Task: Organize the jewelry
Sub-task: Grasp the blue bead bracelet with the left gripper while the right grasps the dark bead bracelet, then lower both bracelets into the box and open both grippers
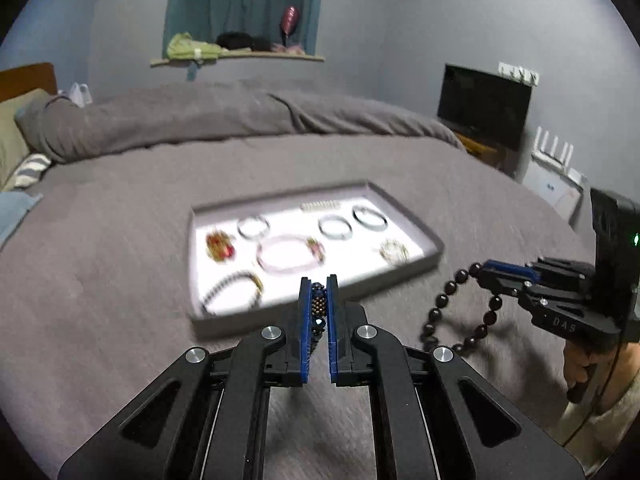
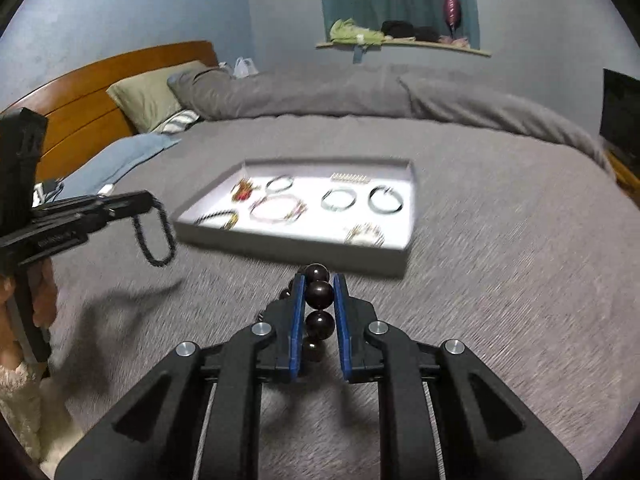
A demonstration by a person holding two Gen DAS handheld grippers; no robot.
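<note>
Each tool pinches a bracelet: left tool (image 1: 319,289) small-beaded bracelet (image 1: 317,312), right tool (image 2: 319,284) (large-beaded) dark bracelet (image 2: 319,294).

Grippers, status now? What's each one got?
Left gripper: closed on a small-bead bracelet, which hangs clear of the bed.
Right gripper: closed on a large dark-bead bracelet, also lifted off the bed.

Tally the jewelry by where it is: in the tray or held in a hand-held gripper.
In the tray: 8
Held by the left hand-held gripper, small-bead bracelet: 1
Held by the right hand-held gripper, dark large-bead bracelet: 1
Total: 10
</note>
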